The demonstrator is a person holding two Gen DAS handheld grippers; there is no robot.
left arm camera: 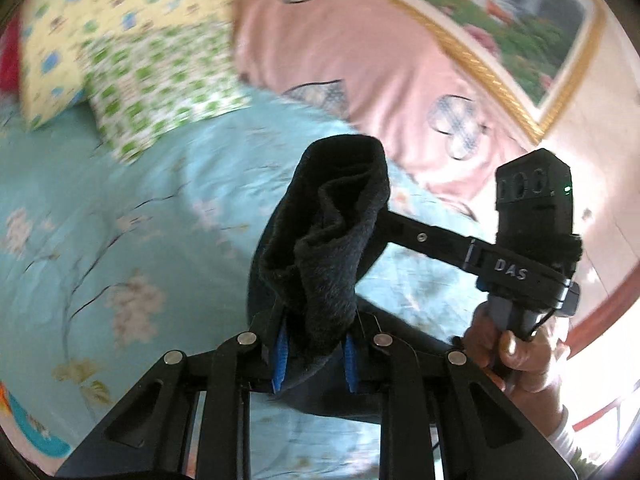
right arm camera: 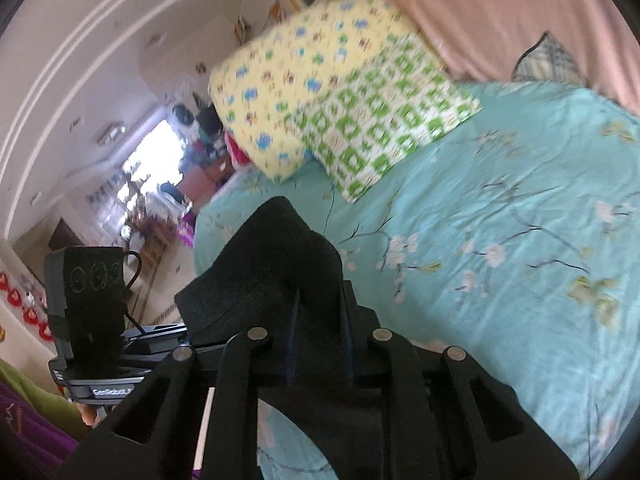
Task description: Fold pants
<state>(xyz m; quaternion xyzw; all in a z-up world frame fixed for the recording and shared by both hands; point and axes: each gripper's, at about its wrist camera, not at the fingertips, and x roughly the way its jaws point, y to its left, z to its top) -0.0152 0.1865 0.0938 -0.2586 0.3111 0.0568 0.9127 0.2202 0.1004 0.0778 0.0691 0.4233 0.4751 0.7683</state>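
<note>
— Where were the pants?

— Lifted off the bed. In my left wrist view the dark pants (left arm camera: 324, 248) stood bunched between the blue-padded fingers (left arm camera: 281, 354) of my left gripper (left arm camera: 316, 356), which was pinched on the cloth. The fabric rose in a rumpled column above the jaws, with more of it hanging below, over the turquoise flowered sheet (left arm camera: 120, 220).

— And the other tongs?

— My right gripper (right arm camera: 320, 356) was also clamped on the pants (right arm camera: 272, 276); the cloth filled the gap between its fingers and peaked above them. In the left view I could see that same right gripper (left arm camera: 394, 226) reaching in from the right, its tip buried in the fabric, with my right hand (left arm camera: 516, 356) on its handle.

— So both ends close together?

— Near each other, yes, side by side over the near part of the bed.

— Anything else noted?

— Two pillows at the far end: a yellow pillow (left arm camera: 80, 28) with blue spots, and a green-checked pillow (left arm camera: 160, 92) lying partly over it. A pink headboard cover (left arm camera: 340, 48) behind them, and a gold-framed picture (left arm camera: 500, 12) on the wall. Background was blurred in both views.
</note>
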